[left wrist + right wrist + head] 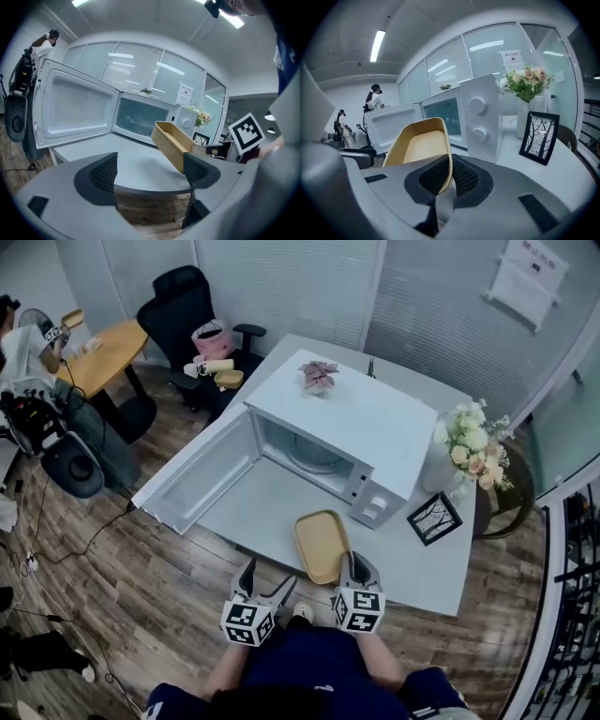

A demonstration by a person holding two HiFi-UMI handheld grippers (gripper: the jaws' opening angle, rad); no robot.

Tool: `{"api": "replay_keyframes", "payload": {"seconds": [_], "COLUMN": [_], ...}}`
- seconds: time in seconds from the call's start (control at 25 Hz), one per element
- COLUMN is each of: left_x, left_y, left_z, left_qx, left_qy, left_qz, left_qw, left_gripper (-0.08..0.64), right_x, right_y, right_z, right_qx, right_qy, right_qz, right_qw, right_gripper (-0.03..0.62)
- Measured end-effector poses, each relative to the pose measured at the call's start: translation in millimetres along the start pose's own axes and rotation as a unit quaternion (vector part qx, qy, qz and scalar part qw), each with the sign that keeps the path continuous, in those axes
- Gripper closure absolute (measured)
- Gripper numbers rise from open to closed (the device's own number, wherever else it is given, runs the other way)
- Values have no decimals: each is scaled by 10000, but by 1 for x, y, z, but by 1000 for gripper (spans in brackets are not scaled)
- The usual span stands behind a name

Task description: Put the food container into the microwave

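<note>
A shallow tan food container (322,545) is held tilted above the table's front edge, in front of the white microwave (349,437), whose door (203,474) hangs wide open to the left. My right gripper (352,568) is shut on the container's near rim; in the right gripper view the rim (446,166) is pinched between the pads. My left gripper (264,583) is open and empty, just left of the container (173,143), below the table edge. The microwave's cavity (140,117) shows a glass turntable.
A pink folded ornament (319,374) sits on the microwave. A vase of flowers (472,444) and a black picture frame (434,517) stand right of it. An office chair (187,315), a round wooden table (98,352) and people are at the far left.
</note>
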State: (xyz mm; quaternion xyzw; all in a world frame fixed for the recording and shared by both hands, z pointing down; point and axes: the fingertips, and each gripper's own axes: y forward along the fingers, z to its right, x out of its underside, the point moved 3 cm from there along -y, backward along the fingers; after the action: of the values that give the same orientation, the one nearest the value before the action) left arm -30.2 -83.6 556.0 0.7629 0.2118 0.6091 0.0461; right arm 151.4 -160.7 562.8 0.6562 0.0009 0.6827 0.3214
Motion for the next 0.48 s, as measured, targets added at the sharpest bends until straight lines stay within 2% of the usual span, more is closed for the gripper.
{"api": "replay_keyframes", "payload": {"seconds": [0.24,0.48], "left_x": [2,2], "left_y": [10,16], "left_z": [-2,-9], "left_qx": [-107,-94], "left_qy": [-87,-102], "left_qz": [-98,-177], "left_qw": [9999,9997], "left_gripper": [132,132], "right_x": [0,1], "right_y": [9,13], "right_z": [3,12], "right_qx": [-22,262], "right_qy": [-31,-12], "right_qz": [-96,-132], "right_qw": [9999,9996], "right_gripper": [561,560]}}
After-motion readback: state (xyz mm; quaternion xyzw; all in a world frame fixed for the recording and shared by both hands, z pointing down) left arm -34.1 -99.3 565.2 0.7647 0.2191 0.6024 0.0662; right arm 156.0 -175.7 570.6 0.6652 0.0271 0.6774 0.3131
